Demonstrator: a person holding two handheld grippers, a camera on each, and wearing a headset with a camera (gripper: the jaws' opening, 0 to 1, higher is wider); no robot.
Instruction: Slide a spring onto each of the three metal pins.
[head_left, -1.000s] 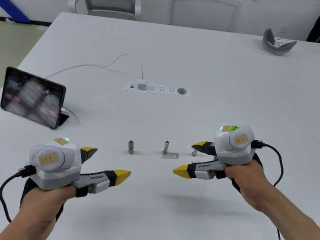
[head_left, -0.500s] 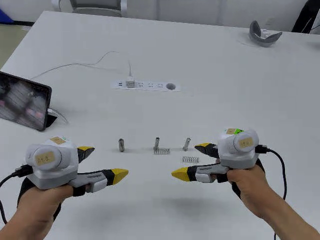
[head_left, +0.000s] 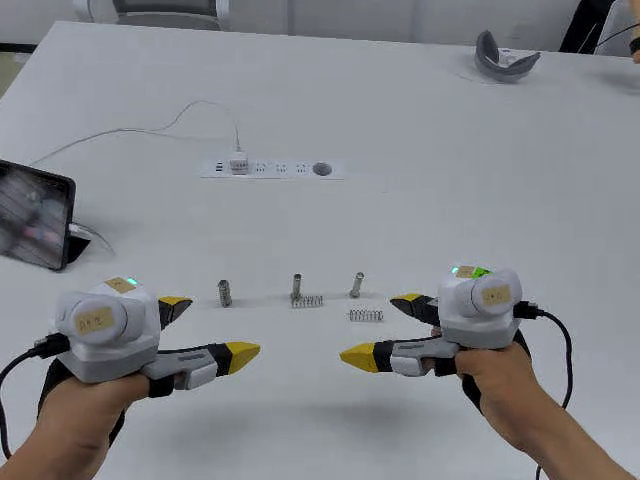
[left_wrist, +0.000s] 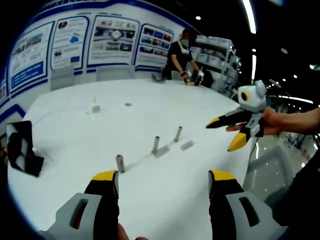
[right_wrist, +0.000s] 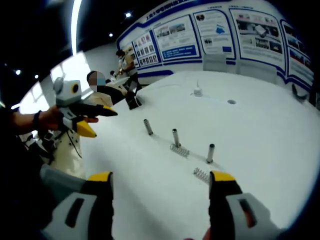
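Three small metal pins stand in a row on the white table. The left pin (head_left: 224, 292) looks ribbed, as if a spring sits on it. The middle pin (head_left: 296, 286) and right pin (head_left: 356, 284) are bare. One loose spring (head_left: 308, 301) lies at the foot of the middle pin. A second spring (head_left: 366, 315) lies in front of the right pin. My left gripper (head_left: 212, 325) is open and empty, near and to the left of the row. My right gripper (head_left: 380, 326) is open and empty, just right of the second spring (right_wrist: 201, 174).
A white power strip (head_left: 272, 169) with a plugged charger and cable lies beyond the pins. A tablet (head_left: 35, 215) leans at the left edge. A grey curved object (head_left: 505, 55) rests at the far right. A person (left_wrist: 182, 50) stands past the table's far end.
The head camera has shifted, so the pins sit further left in the picture. My right gripper has drawn back from the row, uncovering the right pin and the spring before it. Both stay open.
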